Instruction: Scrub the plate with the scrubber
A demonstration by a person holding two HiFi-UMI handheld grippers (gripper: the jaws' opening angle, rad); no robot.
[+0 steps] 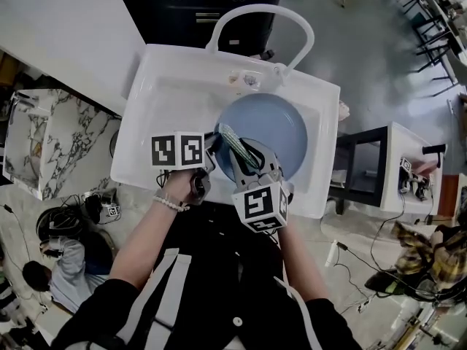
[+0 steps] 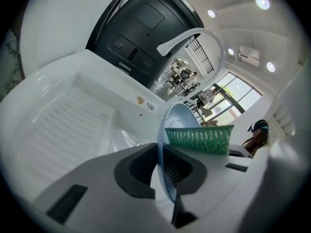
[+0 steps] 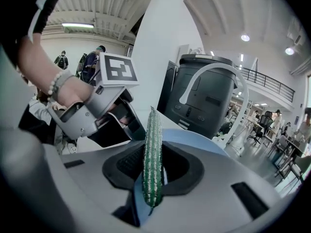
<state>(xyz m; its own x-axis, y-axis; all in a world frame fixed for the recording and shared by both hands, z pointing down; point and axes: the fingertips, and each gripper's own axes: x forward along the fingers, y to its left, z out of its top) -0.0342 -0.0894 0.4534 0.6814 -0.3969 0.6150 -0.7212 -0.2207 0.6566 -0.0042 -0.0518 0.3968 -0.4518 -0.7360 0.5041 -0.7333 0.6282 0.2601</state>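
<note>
— Where's the plate?

— The pale blue round plate [image 1: 281, 126] is in the middle of the head view. It is tipped up over the right half of the white moulded sink [image 1: 325, 100], with its hollow face toward the camera.

— What has hold of it?

— The left claw [image 2: 159, 169] — its two dark pads pinch the plate's rim at the lower left edge, one pad on each face.

— And the scrubber?

— The flat green mesh scrubber [image 3: 153, 130] stands on edge between the pads of the right claw [image 3: 154, 162], which are pressed onto it. In the head view it lies across the lower left of the plate's face, just beside the left claw, and looks to be touching the plate.

— What's around them?

— A ribbed draining board [image 2: 68, 130] fills the sink's left half. A white arched tap [image 1: 295, 28] curves over the sink's far rim near the top of the frame — and a dark grey cabinet [image 1: 197, 6] stands behind it.
</note>
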